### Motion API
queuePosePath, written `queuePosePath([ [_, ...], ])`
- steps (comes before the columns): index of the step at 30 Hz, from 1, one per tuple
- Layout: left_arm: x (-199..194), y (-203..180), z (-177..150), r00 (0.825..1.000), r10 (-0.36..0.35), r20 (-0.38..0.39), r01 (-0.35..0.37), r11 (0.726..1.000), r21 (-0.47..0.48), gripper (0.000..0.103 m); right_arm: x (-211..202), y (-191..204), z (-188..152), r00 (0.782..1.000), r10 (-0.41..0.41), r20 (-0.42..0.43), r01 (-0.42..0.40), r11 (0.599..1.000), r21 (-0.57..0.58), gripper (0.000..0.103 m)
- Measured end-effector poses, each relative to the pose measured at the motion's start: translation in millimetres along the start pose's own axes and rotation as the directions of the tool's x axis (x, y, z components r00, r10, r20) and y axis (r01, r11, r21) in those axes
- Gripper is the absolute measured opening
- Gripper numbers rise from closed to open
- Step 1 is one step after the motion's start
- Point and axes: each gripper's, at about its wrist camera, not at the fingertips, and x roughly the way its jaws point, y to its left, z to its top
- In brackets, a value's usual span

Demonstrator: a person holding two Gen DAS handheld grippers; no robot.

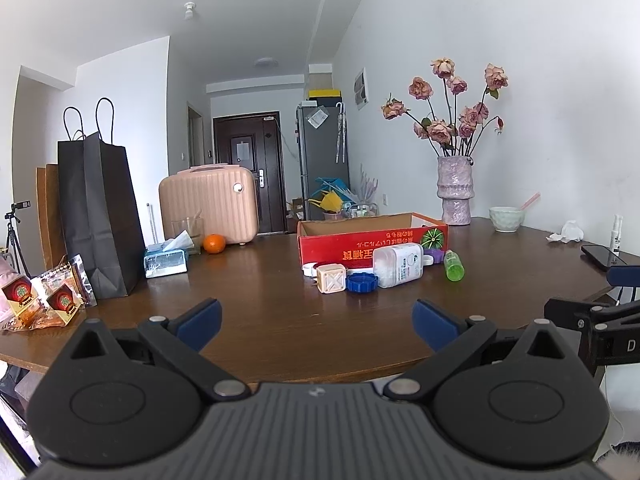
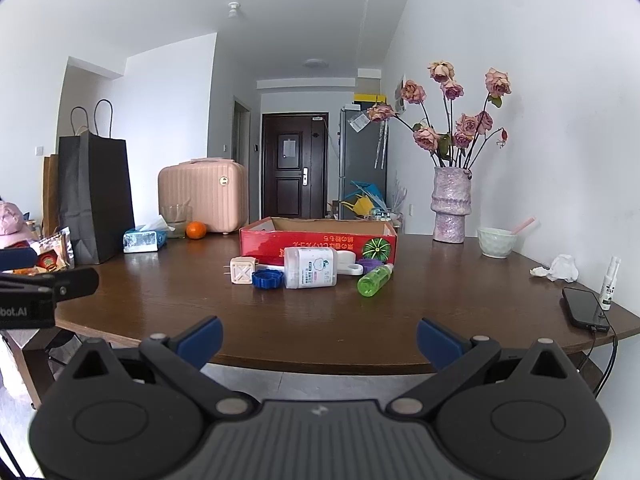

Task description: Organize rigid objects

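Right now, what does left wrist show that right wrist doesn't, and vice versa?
Only left wrist: tripod at far left, and the right hand-held gripper at its right edge. Only right wrist: pink hat, phone cable, and the left hand-held gripper at its left edge. Both: red box, white bottle, green bottle, blue cap, vase.

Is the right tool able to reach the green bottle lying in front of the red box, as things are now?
Probably yes. The right tool is open and empty, and bare table lies between it and the green bottle. The white bottle lies just to its left, so approaching from the right looks safer.
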Motion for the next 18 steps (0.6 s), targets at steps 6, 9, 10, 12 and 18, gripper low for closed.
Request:
queuePosePath([
  [6,-0.2,-0.9,-0.8,1.000,0.009,0.001,-0.009,1.000,-0.005,0.103,0.0,0.5,-1.1,1.000,0.001,-0.002,-0.001,1.000,0.002,0.103],
  [9,0.3,0.3,-0.7,1.000,0.015,0.005,-0.015,1.000,-0.010,0.103,0.1,0.8,-1.0,1.000,0.003,-0.001,-0.003,1.000,0.000,0.103],
  [10,0.6,0.3,-0.8,1.000,0.016,0.006,-0.016,1.000,-0.012,0.103,-0.1,1.2,-0.8,1.000,0.002,0.002,-0.002,1.000,-0.003,0.103],
  [12,0.9,0.7,-0.8,1.000,0.014,0.003,-0.014,1.000,-0.011,0.103,0.2,1.1,-0.9,1.000,0.003,0.001,-0.003,1.000,-0.001,0.103],
  [18,3.5,2.0,-2.8,1.000,0.017,-0.012,-0.017,1.000,-0.019,0.103,2.7,1.9,-3.2,1.000,0.008,-0.014,-0.008,1.000,-0.003,0.103],
])
